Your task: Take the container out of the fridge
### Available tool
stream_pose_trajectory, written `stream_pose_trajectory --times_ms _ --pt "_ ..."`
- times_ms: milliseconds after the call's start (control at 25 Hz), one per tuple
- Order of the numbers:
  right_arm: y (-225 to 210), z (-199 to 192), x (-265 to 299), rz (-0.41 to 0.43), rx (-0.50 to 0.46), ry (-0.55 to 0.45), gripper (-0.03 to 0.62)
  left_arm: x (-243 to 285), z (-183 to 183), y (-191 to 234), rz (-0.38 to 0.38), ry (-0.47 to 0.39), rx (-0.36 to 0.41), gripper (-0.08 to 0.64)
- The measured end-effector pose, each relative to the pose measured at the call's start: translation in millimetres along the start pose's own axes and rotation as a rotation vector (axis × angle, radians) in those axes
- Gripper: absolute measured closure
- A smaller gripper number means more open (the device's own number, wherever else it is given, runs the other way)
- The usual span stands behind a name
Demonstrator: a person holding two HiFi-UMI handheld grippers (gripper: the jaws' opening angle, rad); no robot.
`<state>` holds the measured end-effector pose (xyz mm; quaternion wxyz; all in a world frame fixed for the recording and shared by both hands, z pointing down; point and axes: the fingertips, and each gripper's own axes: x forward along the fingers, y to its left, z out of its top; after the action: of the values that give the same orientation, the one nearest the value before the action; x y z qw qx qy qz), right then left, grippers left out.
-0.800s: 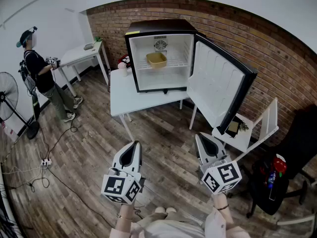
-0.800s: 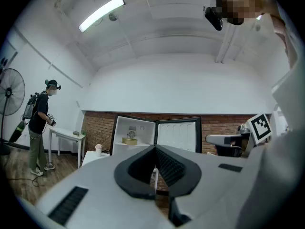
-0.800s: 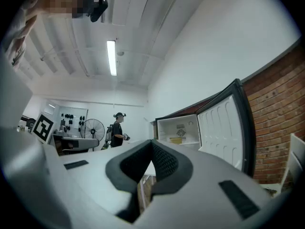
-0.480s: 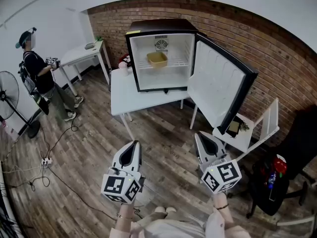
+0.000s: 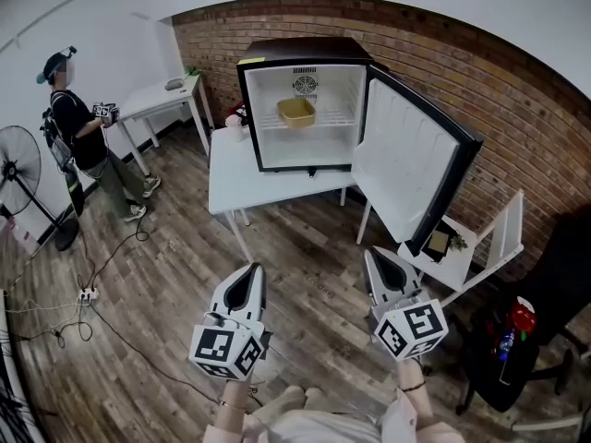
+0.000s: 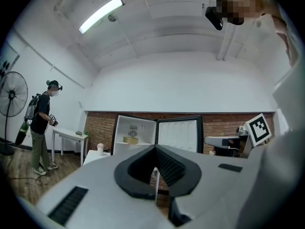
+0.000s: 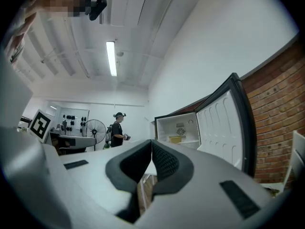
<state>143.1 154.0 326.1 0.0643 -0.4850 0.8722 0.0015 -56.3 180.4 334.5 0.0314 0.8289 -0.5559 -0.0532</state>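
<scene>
Shallow tan container (image 5: 296, 112) on fridge (image 5: 305, 107) shelf.

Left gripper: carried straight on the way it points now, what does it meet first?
Most likely the front edge of the white table. The left gripper, tongs shut and empty, aims at it, just below the open fridge. Nothing shows in between, though depth is hard to judge.

count taken: fridge (image 5: 300, 46), one. container (image 5: 296, 112), one. hand-held grippers, two: left hand-held gripper (image 5: 251, 271) and right hand-held gripper (image 5: 374, 256). white surfaces, two: surface under the fridge (image 5: 235, 181) and surface by the wall (image 5: 152, 102). standing fan (image 5: 18, 169), one. person (image 5: 83, 141), one.
</scene>
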Motion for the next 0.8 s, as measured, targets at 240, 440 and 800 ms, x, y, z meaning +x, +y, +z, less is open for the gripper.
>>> stream_pose_trajectory --times_ms 240,440,800 --pt "-7.8 -5.2 7.6 0.013 0.055 -0.002 0.5 0.4 -4.9 3.4 0.028 0.011 0.002 0.568" --pt "-10.3 -11.4 18.6 0.016 0.066 0.015 0.448 6.4 -7.0 9.4 0.04 0.017 -0.004 0.568" --pt "-23.3 -28.2 53.5 0.009 0.068 0.035 0.391 39.9 -22.0 32.1 0.031 0.042 -0.027 0.568"
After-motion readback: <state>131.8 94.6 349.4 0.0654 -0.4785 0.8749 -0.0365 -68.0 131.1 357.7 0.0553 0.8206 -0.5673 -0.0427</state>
